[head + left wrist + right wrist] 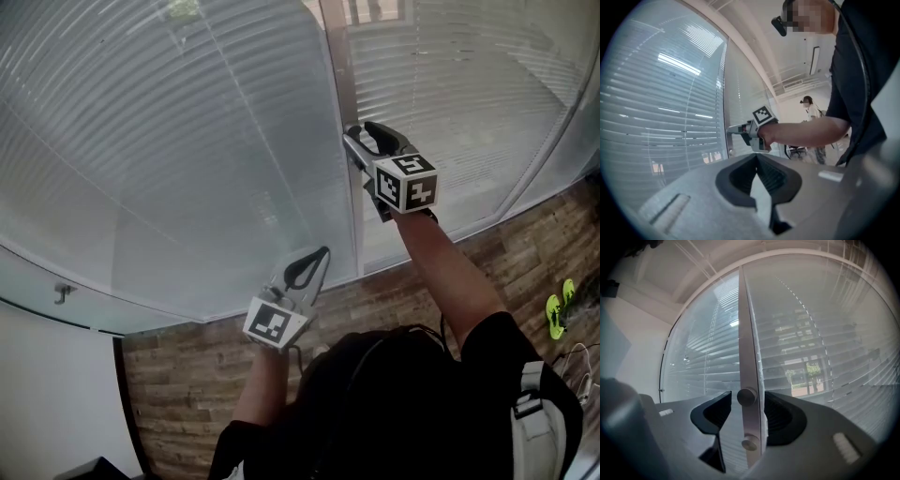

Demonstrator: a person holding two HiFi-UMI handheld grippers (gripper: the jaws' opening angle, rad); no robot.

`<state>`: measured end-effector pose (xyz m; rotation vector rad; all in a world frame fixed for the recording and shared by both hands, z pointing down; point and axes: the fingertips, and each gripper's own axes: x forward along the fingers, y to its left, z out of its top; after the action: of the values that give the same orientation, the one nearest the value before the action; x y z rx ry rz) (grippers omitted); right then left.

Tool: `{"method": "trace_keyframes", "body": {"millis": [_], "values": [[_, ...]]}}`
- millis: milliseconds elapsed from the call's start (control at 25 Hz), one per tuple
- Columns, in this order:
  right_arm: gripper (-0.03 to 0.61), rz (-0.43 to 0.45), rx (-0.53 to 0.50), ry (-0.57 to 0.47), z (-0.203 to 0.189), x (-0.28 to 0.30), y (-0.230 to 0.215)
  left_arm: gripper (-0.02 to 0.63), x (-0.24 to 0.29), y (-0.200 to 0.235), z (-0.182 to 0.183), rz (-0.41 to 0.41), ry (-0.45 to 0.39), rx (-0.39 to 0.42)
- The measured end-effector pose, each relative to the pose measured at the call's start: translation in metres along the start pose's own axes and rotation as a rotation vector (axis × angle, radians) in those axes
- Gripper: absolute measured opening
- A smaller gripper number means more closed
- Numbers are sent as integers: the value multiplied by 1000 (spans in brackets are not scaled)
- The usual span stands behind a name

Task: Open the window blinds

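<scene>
Blinds: slats hang lowered behind the glass on both sides of a metal post; in the right gripper view, strips of the outdoors show between the slats of the right-hand pane.
Post: upright strip between the two panes, carrying two round knobs.
Knobs: upper knob sits between the jaws of the right tongs; lower knob is just below it.
Right tongs: held level at the post, jaws wide, one on each side of the upper knob and not yet pressing on it.
Left tongs: lower and well away from the post, jaws together, holding nothing.
Step in hand: probably taking hold of the upper knob, which looks like the control for the blinds.
Doing it well: centre the knob on the ribbed pads, close squarely on its sides rather than on the post, then turn without sliding off.
Risk: the smooth round knob may slip under a light grip.
</scene>
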<state>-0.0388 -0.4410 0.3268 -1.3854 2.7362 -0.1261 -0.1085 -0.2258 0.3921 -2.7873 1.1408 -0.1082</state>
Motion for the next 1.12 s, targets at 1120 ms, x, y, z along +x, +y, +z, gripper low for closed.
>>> {"method": "trace_keyframes", "body": {"millis": [1120], "values": [[267, 13, -1488, 291, -4, 2, 28, 5, 1, -2, -15, -49, -25, -22]]}}
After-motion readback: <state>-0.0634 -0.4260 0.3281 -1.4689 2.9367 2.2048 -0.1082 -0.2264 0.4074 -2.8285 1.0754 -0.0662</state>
